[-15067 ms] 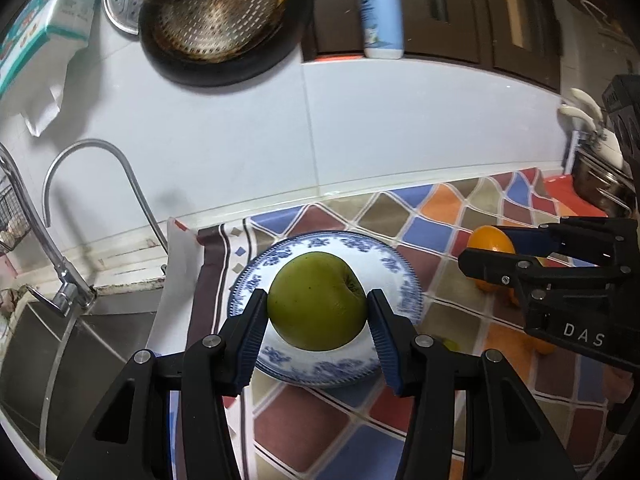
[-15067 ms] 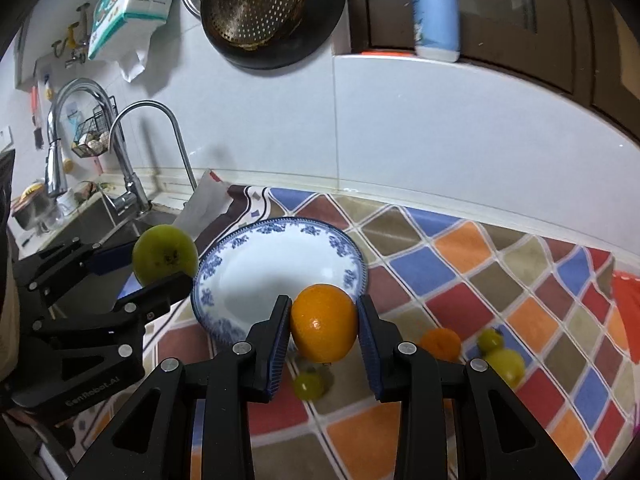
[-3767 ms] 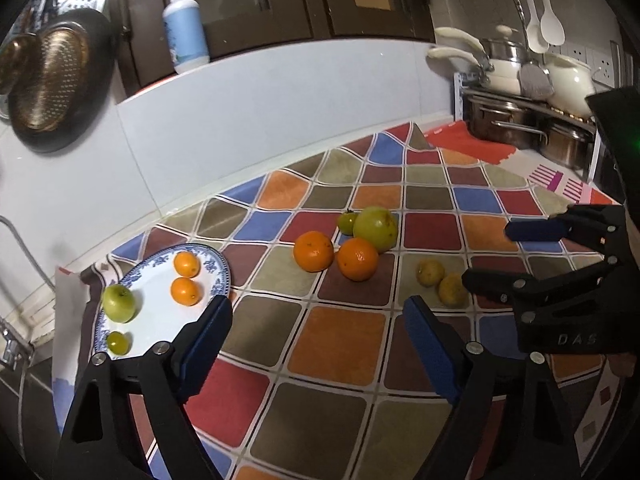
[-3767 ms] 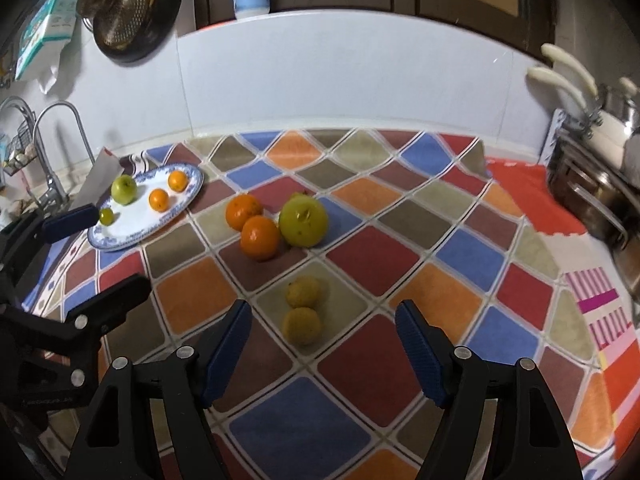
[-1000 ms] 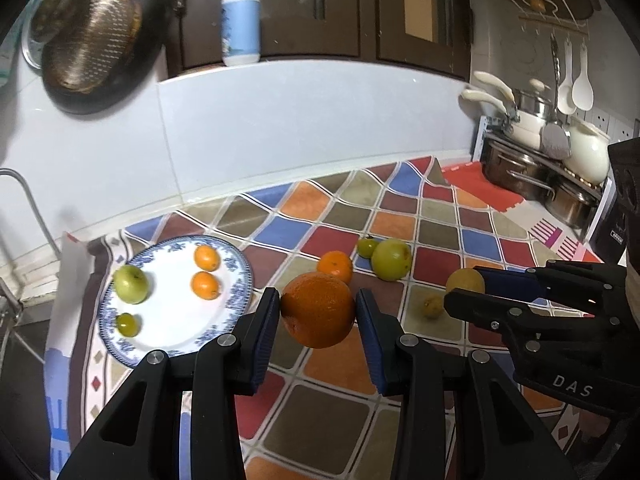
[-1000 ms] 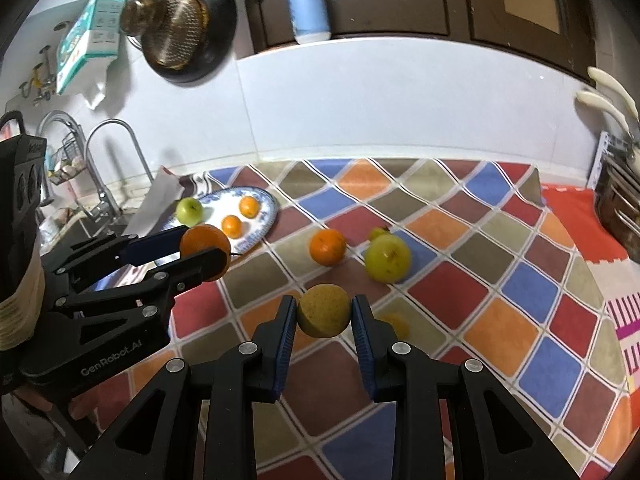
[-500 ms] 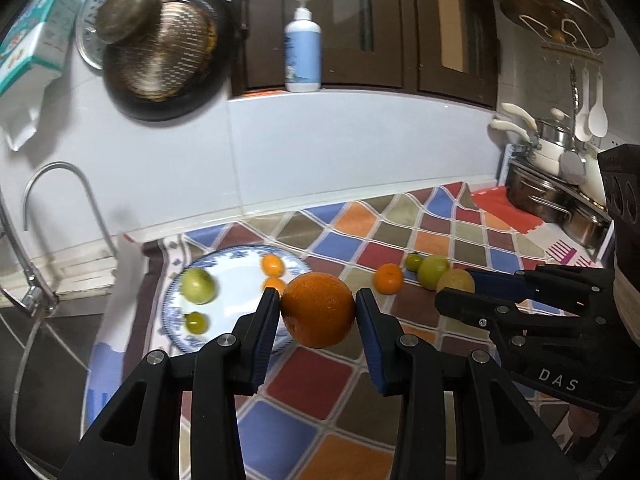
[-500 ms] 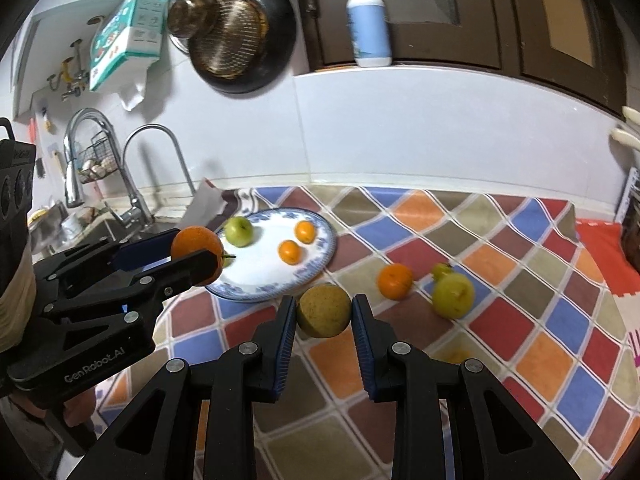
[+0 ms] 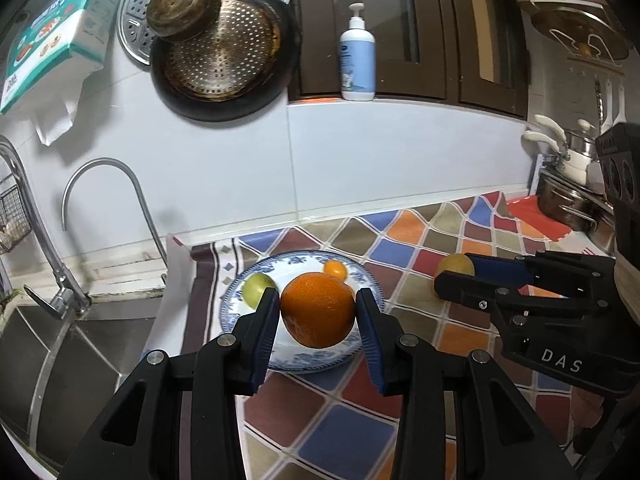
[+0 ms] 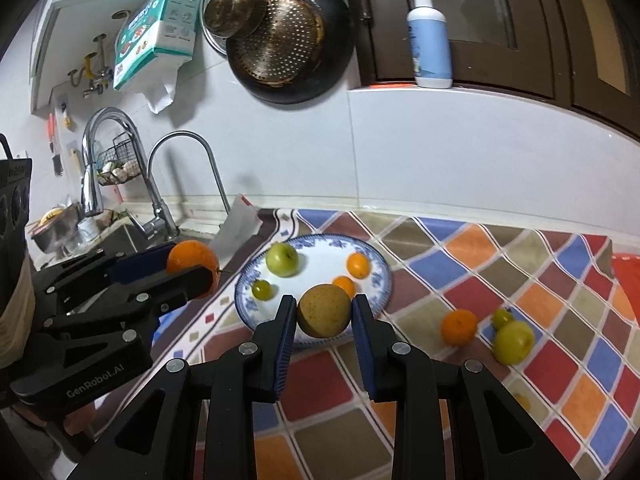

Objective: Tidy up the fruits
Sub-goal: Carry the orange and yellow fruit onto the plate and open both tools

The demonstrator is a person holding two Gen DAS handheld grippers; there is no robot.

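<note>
Orange (image 9: pixel 318 310) round, pebbled, seemingly unblemished.

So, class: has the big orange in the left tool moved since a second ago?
Yes. The orange, clamped in the left tool, was over the tablecloth right of the plate; now it hangs over the plate itself.

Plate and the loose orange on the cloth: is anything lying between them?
Nothing. In the right wrist view, only bare checkered cloth lies between the plate and the orange.
</note>
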